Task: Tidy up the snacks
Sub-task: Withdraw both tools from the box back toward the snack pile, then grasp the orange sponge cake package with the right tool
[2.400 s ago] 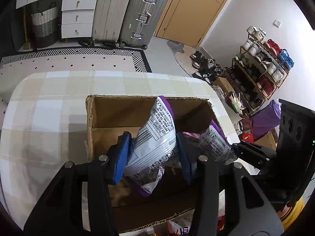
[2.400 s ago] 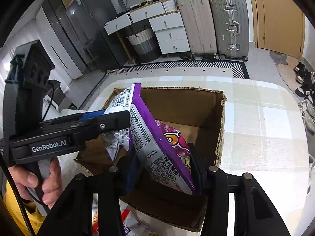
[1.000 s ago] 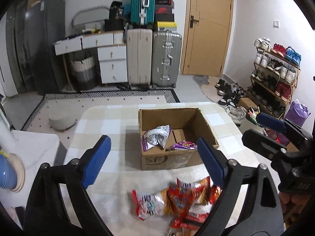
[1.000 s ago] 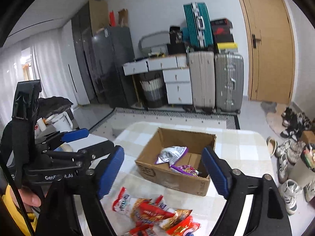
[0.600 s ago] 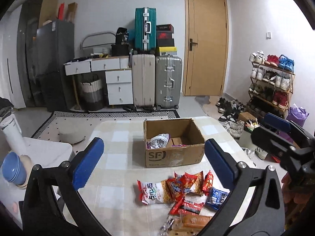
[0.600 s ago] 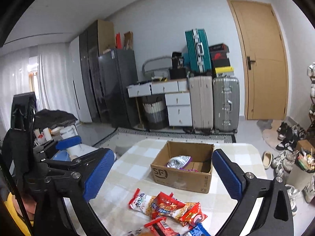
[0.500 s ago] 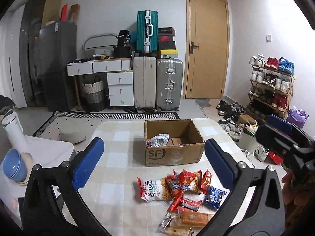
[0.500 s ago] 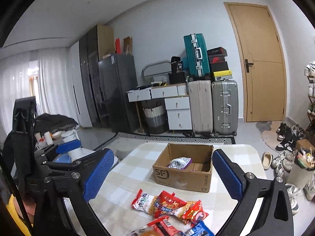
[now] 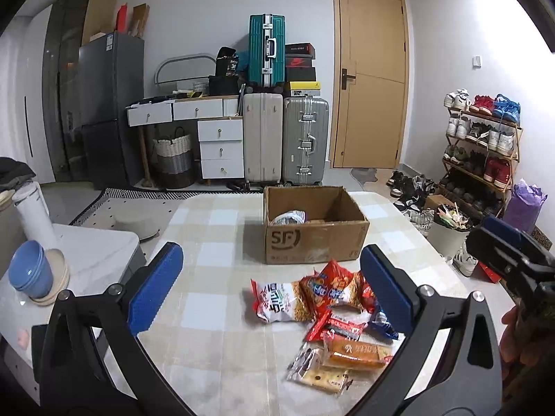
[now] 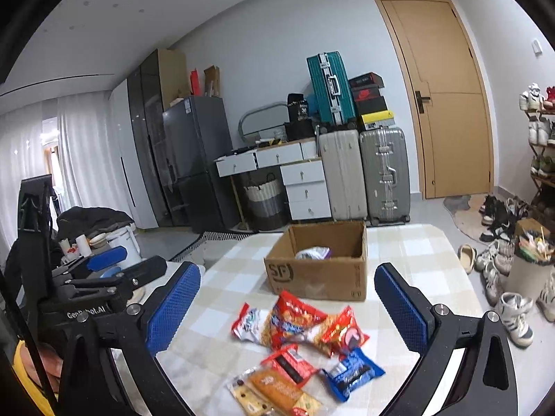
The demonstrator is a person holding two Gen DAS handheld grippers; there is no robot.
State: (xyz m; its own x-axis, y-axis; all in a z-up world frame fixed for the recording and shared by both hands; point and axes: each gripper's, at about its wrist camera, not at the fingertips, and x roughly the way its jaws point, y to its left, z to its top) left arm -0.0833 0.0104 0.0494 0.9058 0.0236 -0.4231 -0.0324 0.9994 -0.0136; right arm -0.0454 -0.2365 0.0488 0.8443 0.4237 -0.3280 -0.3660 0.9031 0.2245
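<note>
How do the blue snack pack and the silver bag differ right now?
The blue snack pack lies on the table in the loose pile; the silver bag sits inside the cardboard box. The blue snack pack is fully visible, while the box wall hides part of the silver bag. Neither is held.

Far ahead of the grippers, a teal suitcase (image 9: pixel 266 49) stands atop a beige suitcase (image 9: pixel 262 138) and a silver suitcase (image 9: pixel 305 140). Right of those is a wooden door (image 9: pixel 368 79); further right, a shoe rack (image 9: pixel 480 149). Near left sit blue bowls (image 9: pixel 29 270).

Checked table (image 9: pixel 208 298): cardboard box (image 9: pixel 314 242), snack packets (image 9: pixel 322 308) just before it.
</note>
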